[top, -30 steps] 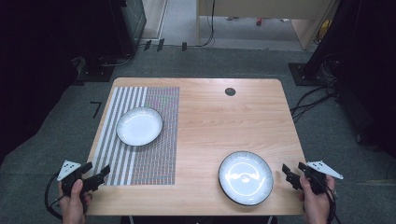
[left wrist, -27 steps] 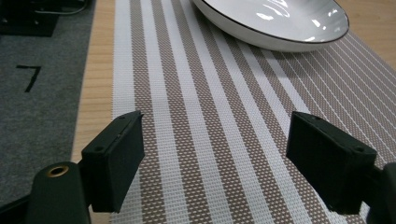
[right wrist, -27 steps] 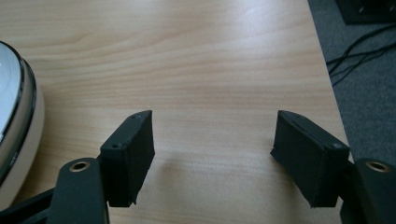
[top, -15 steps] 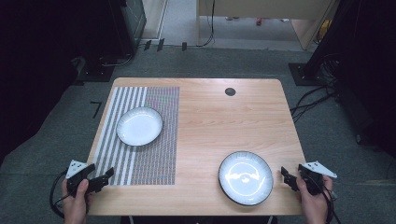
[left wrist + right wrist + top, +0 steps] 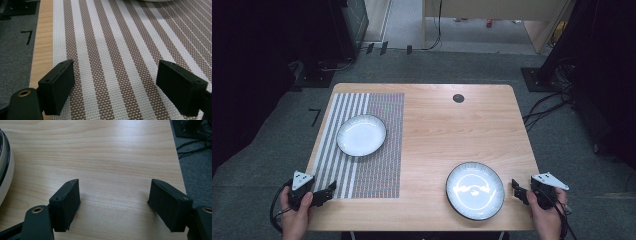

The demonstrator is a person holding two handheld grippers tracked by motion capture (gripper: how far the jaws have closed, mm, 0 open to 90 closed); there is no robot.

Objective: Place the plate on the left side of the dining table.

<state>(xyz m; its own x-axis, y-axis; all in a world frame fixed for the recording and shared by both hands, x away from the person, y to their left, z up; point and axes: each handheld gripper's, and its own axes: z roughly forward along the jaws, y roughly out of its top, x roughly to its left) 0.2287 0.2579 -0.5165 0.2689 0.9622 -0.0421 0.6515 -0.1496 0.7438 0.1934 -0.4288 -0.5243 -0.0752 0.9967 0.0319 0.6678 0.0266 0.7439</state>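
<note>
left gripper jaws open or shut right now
Open. In the left gripper view the left gripper shows its two black jaws standing wide apart, with bare striped placemat between them, nothing held; they have just been opening.

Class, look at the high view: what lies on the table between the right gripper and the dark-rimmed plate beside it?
Only bare wood table separates the right gripper from the dark-rimmed plate, as the high view shows.

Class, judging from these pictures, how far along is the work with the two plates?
Nothing looks done: one plate sits on the striped mat, the other plate on bare table. In hand: nothing. The left gripper, its jaws just opened wider, and the right gripper are both open and empty. Grasping and moving a plate remains.
</note>
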